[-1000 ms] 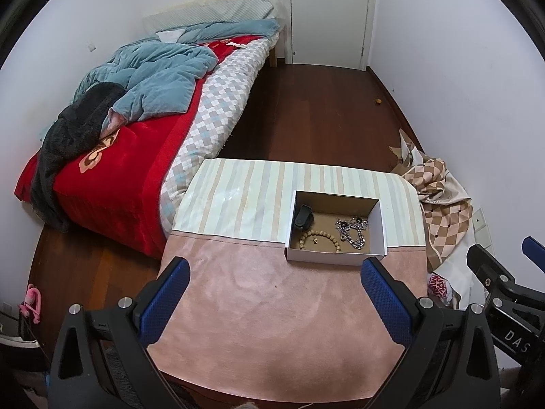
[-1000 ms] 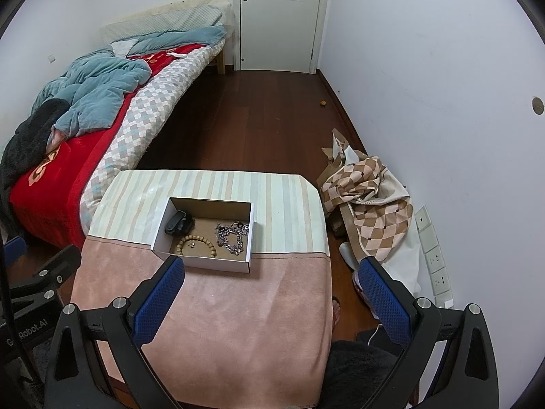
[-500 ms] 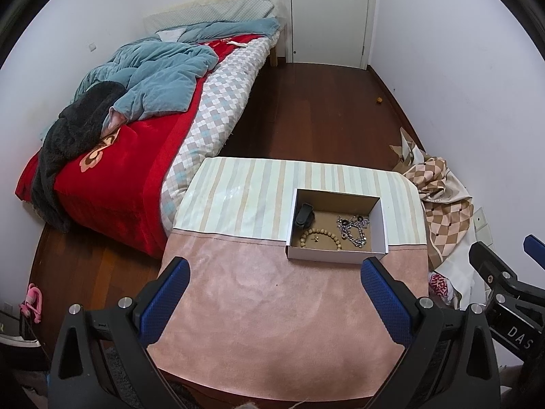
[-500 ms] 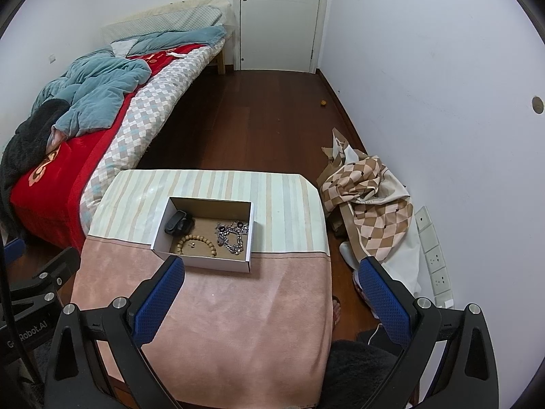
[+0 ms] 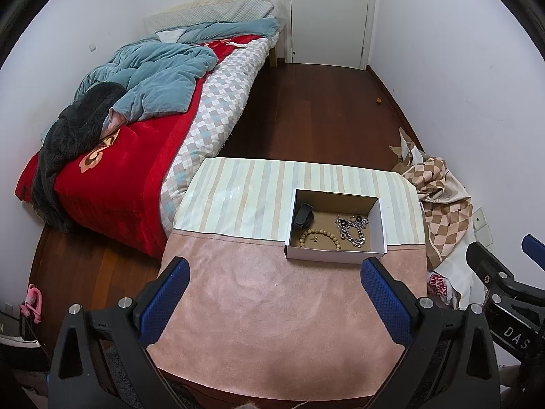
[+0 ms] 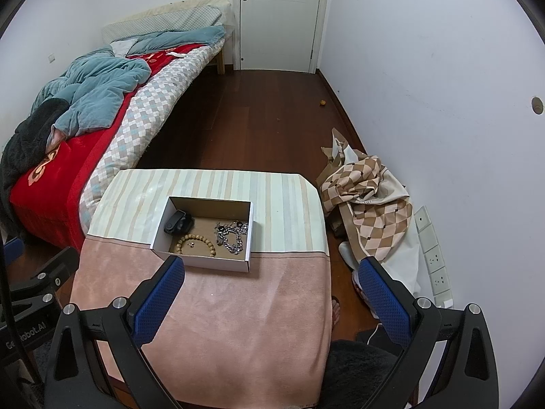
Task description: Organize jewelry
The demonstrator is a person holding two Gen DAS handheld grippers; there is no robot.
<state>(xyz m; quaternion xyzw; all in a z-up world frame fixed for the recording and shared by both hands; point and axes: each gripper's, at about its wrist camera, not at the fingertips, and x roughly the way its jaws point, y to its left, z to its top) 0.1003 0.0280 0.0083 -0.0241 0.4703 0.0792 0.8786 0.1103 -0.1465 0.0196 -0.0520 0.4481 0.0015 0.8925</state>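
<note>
Both claws (image 5: 274,267) (image 6: 270,269) unmoved, spread wide.

1 box (image 5: 335,257) w/ 1 bead bracelet (image 5: 320,236), 1 silver chain (image 5: 352,230), 1 black item (image 5: 303,214); 2 claws.

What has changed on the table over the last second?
Nothing visibly changed. Both tongs, left and right, stay open and empty above the table, and the bead bracelet, silver chain and black item lie untouched in the box.
</note>
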